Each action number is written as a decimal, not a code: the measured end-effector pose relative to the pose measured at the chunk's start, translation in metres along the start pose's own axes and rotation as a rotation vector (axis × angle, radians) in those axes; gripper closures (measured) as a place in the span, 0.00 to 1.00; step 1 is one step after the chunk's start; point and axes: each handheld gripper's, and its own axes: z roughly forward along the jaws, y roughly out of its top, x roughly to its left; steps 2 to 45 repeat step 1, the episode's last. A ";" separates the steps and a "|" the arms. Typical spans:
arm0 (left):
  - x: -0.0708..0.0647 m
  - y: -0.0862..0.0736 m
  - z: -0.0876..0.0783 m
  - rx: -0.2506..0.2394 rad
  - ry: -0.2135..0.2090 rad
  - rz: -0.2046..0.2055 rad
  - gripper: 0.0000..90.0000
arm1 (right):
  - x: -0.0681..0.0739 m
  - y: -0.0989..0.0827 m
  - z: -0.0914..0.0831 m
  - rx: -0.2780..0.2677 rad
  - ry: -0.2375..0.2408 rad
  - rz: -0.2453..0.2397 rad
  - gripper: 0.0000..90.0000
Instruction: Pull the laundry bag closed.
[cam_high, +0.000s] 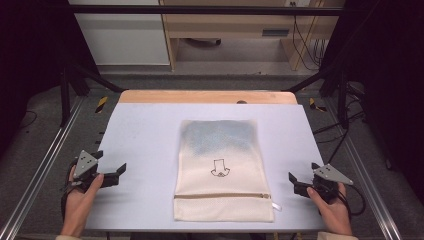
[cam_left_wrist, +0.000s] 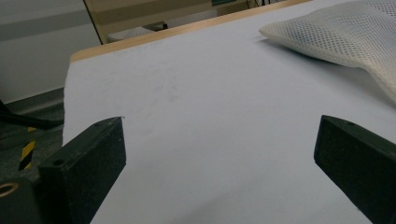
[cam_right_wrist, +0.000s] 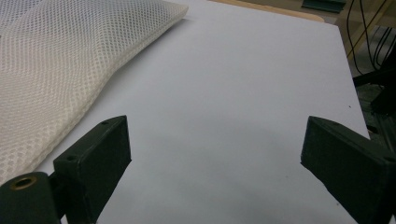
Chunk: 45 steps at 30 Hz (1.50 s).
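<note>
High view: lay flat at the middle of the tabletop (cam_high: 140, 135), a cream mesh bag (cam_high: 220, 170), long side running from the far edge toward the near edge, short end close to the near edge. Carried a closed zipper (cam_high: 222, 196) across its near end, with a white pull tab (cam_high: 276, 206) at the right end of the zipper. Bore a small black outline drawing (cam_high: 219, 168) at its middle, and showed a bluish-grey shade through the far half. Rested at the left edge near the near-left corner, the left tool (cam_high: 111, 175), held in the left hand (cam_high: 82, 192), jaws spread wide and empty, pointed toward the bag yet well apart from it. Rested at the right edge near the near-right corner, the right tool (cam_high: 296, 182), held in the right hand (cam_high: 330, 205), jaws likewise spread and empty, near the bag's right side without touching it.

Left gripper view: stood wide apart over bare tabletop (cam_left_wrist: 205, 116), the two black jaws of the left tool (cam_left_wrist: 219, 154), nothing between them. Lay toward the far right, the mesh bag (cam_left_wrist: 345, 37), puffed slightly.

Right gripper view: stood wide apart over bare tabletop (cam_right_wrist: 233, 93), the jaws of the right tool (cam_right_wrist: 215, 154), gripping nothing. Lay at the left, the mesh bag (cam_right_wrist: 60, 60), beside the left jaw.
</note>
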 end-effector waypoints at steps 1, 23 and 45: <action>-0.001 0.001 0.001 -0.001 -0.005 0.004 0.02 | 0.000 0.000 0.000 0.001 0.002 0.001 0.10; -0.001 0.001 0.001 -0.001 -0.005 0.004 0.02 | 0.000 0.000 0.000 0.001 0.002 0.001 0.10; -0.001 0.001 0.001 -0.001 -0.005 0.004 0.02 | 0.000 0.000 0.000 0.001 0.002 0.001 0.10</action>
